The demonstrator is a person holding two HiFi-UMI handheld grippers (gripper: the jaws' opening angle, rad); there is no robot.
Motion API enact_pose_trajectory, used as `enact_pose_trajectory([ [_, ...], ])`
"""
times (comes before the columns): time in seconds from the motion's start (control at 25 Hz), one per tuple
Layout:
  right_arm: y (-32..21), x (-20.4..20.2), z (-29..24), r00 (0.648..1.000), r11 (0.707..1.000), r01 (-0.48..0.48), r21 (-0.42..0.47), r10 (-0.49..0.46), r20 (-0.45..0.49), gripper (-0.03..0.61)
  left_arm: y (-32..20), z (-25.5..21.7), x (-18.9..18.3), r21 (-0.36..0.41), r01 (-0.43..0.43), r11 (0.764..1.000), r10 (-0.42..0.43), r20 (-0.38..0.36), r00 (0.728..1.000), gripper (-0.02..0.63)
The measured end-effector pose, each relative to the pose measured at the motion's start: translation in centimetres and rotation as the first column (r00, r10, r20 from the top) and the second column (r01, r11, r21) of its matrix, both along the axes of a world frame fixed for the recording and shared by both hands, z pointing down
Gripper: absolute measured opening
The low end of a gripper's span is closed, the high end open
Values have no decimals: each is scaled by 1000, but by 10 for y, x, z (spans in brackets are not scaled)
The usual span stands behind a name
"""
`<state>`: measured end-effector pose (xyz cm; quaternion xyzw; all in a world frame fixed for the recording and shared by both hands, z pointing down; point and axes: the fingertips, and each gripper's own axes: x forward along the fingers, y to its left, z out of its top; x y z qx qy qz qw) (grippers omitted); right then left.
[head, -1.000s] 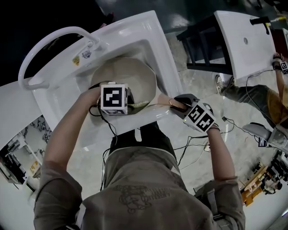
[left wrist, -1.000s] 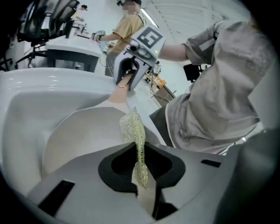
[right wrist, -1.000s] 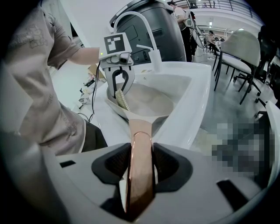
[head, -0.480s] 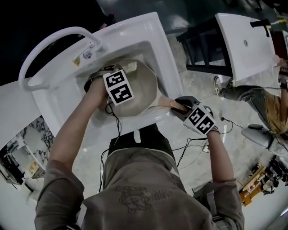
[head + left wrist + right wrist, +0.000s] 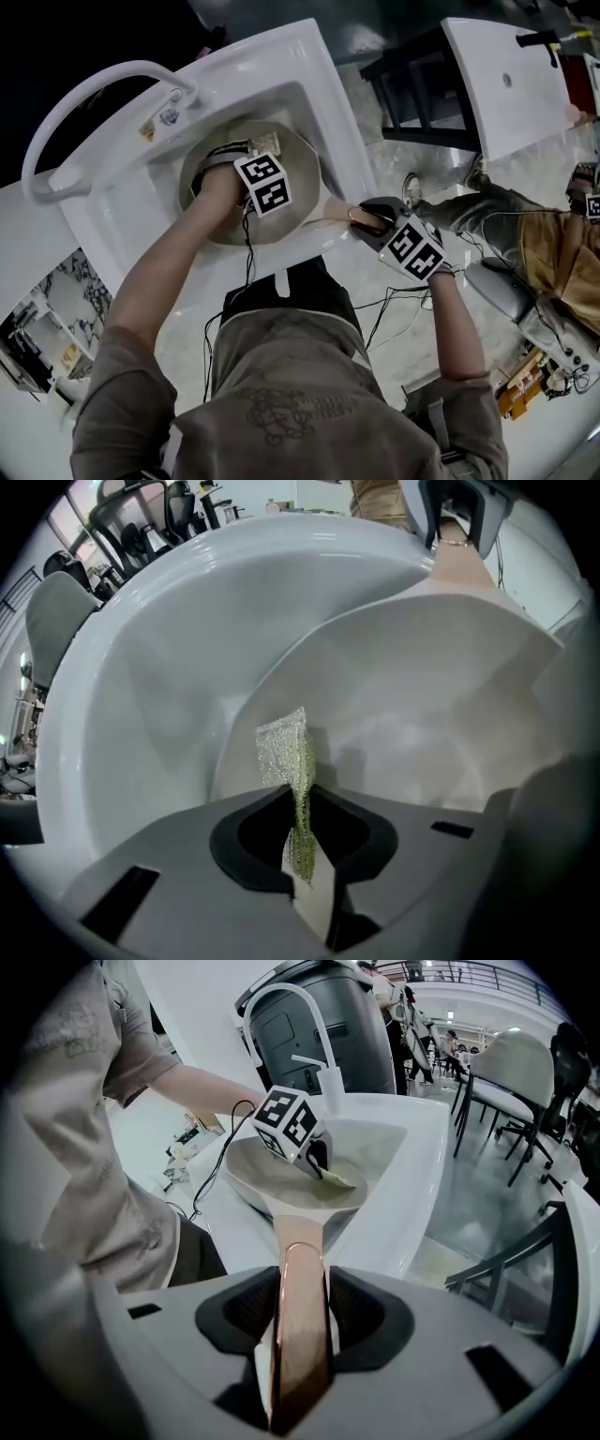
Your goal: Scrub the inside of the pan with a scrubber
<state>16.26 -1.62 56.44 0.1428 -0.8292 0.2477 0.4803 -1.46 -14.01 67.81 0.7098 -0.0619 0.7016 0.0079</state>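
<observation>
The right gripper [image 5: 300,1354] is clamped on the copper-coloured handle [image 5: 302,1269] to steady the round cream pan [image 5: 305,178] in the white ceramic sink [image 5: 319,66], while the left gripper [image 5: 302,846], jaws pinched on the thin yellow-green mesh scrubber [image 5: 284,752], holds it at the pan's far inner side.

The sink [image 5: 281,66] looks like glossy white ceramic, and the pan [image 5: 302,169] has a smooth, matt cream lining. Its handle [image 5: 298,1335] is polished, copper-toned metal, while the scrubber [image 5: 284,752] is a rough, glittery mesh.
</observation>
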Motion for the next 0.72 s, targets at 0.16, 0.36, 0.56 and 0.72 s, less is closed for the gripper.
enact_pose_trajectory([
  [0.16, 1, 0, 0, 1000, 1000, 0, -2, 0, 2, 170, 13, 12, 7, -80, 12, 997, -12, 3, 1000, 61],
  [0.36, 1, 0, 0, 1000, 1000, 0, -1, 0, 5, 170, 42, 17, 15, -235, -44, 971, 35, -42, 999, 61],
  [0.56, 1, 0, 0, 1000, 1000, 0, -6, 0, 5, 170, 56, 13, 14, -308, -95, 947, 76, -72, 994, 61],
  [0.72, 1, 0, 0, 1000, 1000, 2, -2, -2, 4, 170, 74, 0, 17, -373, -166, 913, 130, -119, 984, 61],
])
